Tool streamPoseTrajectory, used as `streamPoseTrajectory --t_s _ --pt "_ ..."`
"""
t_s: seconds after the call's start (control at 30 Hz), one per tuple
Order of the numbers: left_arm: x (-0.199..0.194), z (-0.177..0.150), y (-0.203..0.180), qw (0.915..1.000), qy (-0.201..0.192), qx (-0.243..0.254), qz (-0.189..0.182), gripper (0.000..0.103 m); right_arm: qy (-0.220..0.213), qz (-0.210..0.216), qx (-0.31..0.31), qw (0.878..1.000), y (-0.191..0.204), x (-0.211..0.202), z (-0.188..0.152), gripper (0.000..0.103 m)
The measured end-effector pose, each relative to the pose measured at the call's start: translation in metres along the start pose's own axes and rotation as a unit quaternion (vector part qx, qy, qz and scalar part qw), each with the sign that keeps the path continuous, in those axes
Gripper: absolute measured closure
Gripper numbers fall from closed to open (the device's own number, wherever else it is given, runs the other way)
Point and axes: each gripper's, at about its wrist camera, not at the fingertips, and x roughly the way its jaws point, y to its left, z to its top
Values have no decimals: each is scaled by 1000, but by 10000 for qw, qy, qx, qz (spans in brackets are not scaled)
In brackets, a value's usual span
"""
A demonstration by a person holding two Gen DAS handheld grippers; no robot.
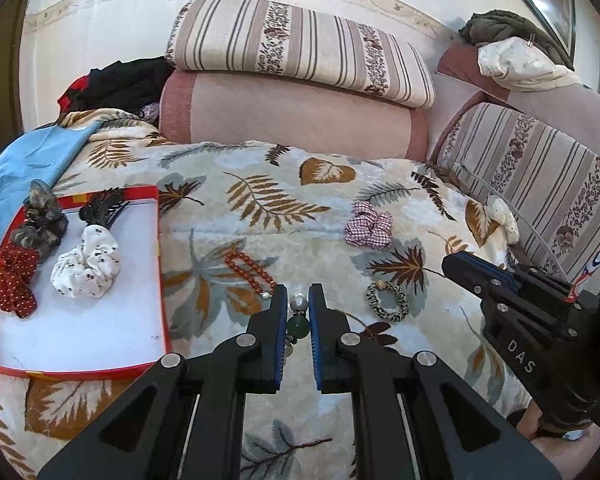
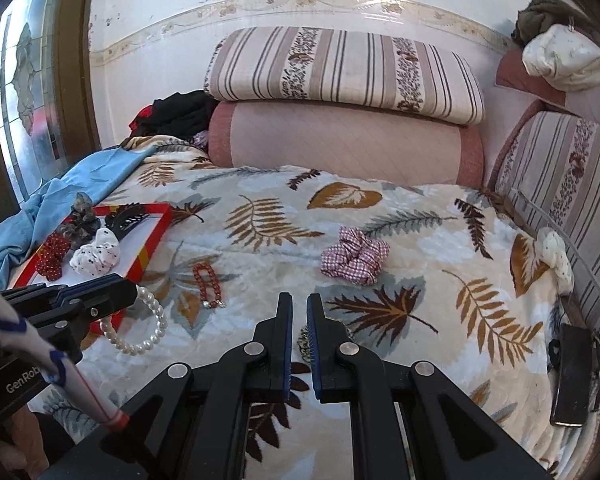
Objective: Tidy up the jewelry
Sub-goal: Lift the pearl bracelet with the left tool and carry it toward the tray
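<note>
The pearl bracelet (image 2: 140, 326) hangs as a loose loop from the left gripper (image 1: 299, 312), whose jaws are clamped on it; between the pads a grey pearl and a green bead (image 1: 299, 326) show. It looks light and limp, with smooth round beads that could slip, so a pinch across the string between beads seems safer than one on a bead's crown. Its thread is probably the weak part; a tug could snap it.

The right gripper (image 2: 299, 320) has its jaws together, and nothing shows between them. Just below its fingers lies a speckled hair tie (image 1: 387, 301) on the leaf-patterned blanket (image 1: 260, 184). A red bead bracelet (image 1: 249, 269) lies flat near the red-rimmed box (image 1: 162, 280), which holds scrunchies and a black hair claw (image 1: 100, 210). A checked scrunchie (image 1: 368, 226) sits farther back.
</note>
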Motion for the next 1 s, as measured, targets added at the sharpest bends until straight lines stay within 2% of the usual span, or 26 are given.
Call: streamPoseTrajectory --t_s 0.47,0.83,1.0 --pt "-29 4 51 9982 -263 -442 304 93 -205 247 -365 9988 43 -14 29 95" --pt "-59 14 126 9905 -591 -1006 726 93 -252 962 -611 9932 101 -18 66 95" --pt "-66 13 161 9860 -634 -1250 900 93 -97 1403 -639 9880 130 -8 78 95"
